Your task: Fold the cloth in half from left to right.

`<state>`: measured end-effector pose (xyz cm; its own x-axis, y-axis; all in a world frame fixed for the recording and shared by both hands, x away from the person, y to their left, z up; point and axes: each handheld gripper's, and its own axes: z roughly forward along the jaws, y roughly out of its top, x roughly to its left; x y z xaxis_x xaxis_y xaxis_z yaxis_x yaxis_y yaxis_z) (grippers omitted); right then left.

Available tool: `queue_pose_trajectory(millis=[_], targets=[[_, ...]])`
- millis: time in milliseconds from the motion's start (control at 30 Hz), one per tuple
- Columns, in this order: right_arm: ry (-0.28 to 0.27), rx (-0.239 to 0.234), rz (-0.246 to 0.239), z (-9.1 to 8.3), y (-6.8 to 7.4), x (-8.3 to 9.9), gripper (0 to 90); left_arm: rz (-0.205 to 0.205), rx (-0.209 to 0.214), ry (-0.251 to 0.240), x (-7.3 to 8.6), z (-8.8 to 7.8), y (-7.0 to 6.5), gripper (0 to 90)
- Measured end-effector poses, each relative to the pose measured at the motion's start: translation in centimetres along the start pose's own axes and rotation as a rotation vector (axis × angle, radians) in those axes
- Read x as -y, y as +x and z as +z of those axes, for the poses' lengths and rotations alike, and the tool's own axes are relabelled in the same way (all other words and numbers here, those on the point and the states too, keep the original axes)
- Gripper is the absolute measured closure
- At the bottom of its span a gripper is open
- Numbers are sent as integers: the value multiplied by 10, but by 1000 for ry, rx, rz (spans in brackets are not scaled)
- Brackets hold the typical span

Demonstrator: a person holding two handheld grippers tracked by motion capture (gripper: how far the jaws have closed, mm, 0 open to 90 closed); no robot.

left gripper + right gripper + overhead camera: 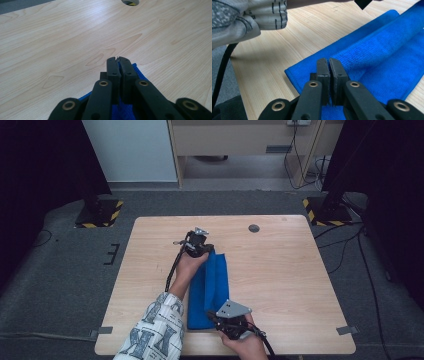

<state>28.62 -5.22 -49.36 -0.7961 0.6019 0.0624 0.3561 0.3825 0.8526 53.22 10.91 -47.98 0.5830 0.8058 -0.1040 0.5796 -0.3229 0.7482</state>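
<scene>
Both hand-held grippers (201,251) (216,316) pinch opposite ends of blue cloth (212,285).

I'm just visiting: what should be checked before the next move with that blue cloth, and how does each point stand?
1. Left gripper jaws closed on the far end of the blue cloth: ok.
2. Right gripper jaws closed on the cloth's near end: ok, though how much fabric they hold, cannot tell.
3. Cloth folded lengthwise, edges even: cannot tell.
4. Bare table to the right for laying it down: ok.
5. Left gripper's cable away from the cloth: ok.
</scene>
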Motion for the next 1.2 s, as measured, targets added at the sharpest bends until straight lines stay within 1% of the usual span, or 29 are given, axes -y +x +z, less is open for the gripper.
queue_pose_trajectory(millis=[133,233,300,433,600,667,900,967,1200], targets=[[9,8,3,-2,-3,4,873,-7,-6,-2,0,0,2,878],[12,15,13,-4,-6,6,873,-15,-5,-15,-1,-1,2,878],[15,16,17,-4,-6,7,873,-12,-3,-11,-1,1,1,877],[23,23,1,-5,-5,9,871,-7,-2,5,1,7,-2,878],[36,30,14,-6,-10,12,870,-10,-9,13,3,12,-3,877],[41,33,14,-5,-11,13,870,-18,-3,16,4,14,-2,877],[50,38,18,-5,-12,15,865,-7,20,23,5,21,-9,873],[53,36,17,-5,-12,15,864,-2,22,30,6,22,-9,872],[47,30,17,-8,-9,13,868,-13,14,31,6,21,-6,871]])
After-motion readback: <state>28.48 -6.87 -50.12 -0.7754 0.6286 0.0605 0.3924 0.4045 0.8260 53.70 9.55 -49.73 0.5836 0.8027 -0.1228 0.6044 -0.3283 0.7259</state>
